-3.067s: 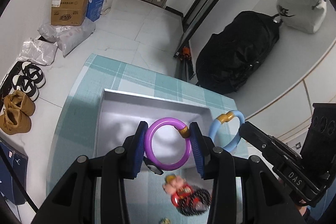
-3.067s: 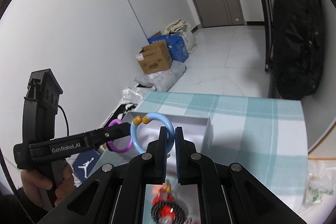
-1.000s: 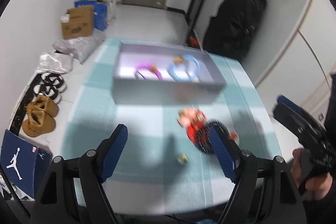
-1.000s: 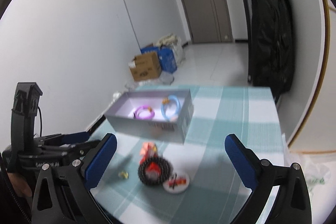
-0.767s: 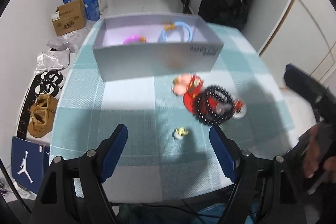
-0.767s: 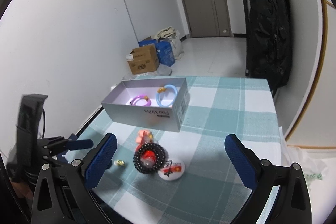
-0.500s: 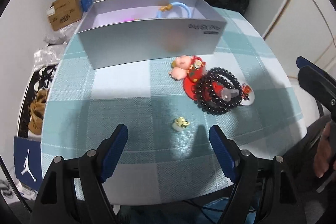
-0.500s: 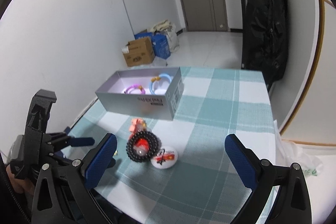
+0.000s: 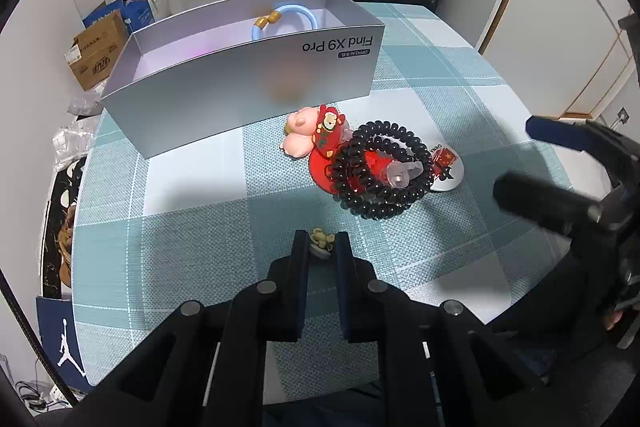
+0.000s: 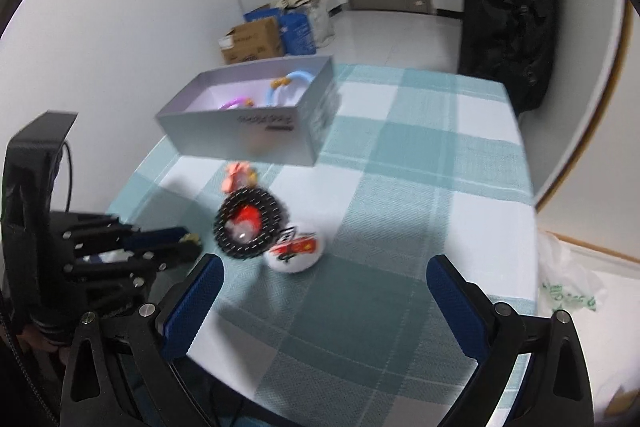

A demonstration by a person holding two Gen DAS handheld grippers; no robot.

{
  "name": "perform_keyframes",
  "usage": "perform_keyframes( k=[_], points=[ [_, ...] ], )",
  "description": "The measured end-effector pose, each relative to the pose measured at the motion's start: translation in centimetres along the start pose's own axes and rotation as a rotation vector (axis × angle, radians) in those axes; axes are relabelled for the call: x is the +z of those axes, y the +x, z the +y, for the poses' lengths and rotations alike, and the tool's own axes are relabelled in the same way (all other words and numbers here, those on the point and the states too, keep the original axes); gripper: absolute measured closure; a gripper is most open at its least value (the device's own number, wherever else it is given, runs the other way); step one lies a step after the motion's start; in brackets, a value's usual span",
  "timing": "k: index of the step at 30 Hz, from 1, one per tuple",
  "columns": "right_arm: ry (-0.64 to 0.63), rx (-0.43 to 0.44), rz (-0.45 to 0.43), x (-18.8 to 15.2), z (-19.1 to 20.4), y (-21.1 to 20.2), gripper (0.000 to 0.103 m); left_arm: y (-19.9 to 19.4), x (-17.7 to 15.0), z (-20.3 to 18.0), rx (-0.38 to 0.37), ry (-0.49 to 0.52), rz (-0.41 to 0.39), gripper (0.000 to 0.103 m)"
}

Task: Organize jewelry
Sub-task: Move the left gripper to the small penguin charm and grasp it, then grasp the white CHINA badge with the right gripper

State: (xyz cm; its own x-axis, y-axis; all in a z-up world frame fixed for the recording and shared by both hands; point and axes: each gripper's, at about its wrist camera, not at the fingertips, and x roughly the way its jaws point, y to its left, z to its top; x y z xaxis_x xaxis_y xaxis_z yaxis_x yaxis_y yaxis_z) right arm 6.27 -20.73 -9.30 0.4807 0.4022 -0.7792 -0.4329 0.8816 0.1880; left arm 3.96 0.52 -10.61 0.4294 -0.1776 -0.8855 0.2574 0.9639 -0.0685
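A: Where is the charm (image 9: pixel 321 239)?

B: On the tabletop (image 9: pixel 192 227), near its front edge, clamped between the left tongs (image 9: pixel 321 247), whose jaws have just closed on it.

A: Right tongs (image 10: pixel 320 281)?

B: Spread wide, empty, above the badge (image 10: pixel 294 253).

A: Procedure?

B: Verify the grip, lift vertically, clear the beads (image 9: pixel 380 175), release inside the box (image 9: pixel 240 83).

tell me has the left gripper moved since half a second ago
Yes. In its own view the left gripper has just closed its jaws on the small gold trinket, which lay ahead of the open jaws on the checked cloth; the silver box looms larger.
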Motion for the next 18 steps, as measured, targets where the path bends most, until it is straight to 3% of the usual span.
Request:
perform_keyframes(
  k=[6,10,18],
  points=[
    [-0.065,-0.047,0.039,-0.4,0.9,1.1,0.008,-0.1,0.5,1.0,-0.069,-0.071,0.009,0.095],
    [-0.08,-0.051,0.074,-0.5,0.8,2.1,0.026,-1.1,0.8,1.6,-0.106,-0.11,-0.022,0.095],
    [-0.156,-0.09,0.077,-0.5,2.1,3.3,0.033,-2.3,1.3,2.2,-0.164,-0.157,-0.072,0.095]
  ],
)
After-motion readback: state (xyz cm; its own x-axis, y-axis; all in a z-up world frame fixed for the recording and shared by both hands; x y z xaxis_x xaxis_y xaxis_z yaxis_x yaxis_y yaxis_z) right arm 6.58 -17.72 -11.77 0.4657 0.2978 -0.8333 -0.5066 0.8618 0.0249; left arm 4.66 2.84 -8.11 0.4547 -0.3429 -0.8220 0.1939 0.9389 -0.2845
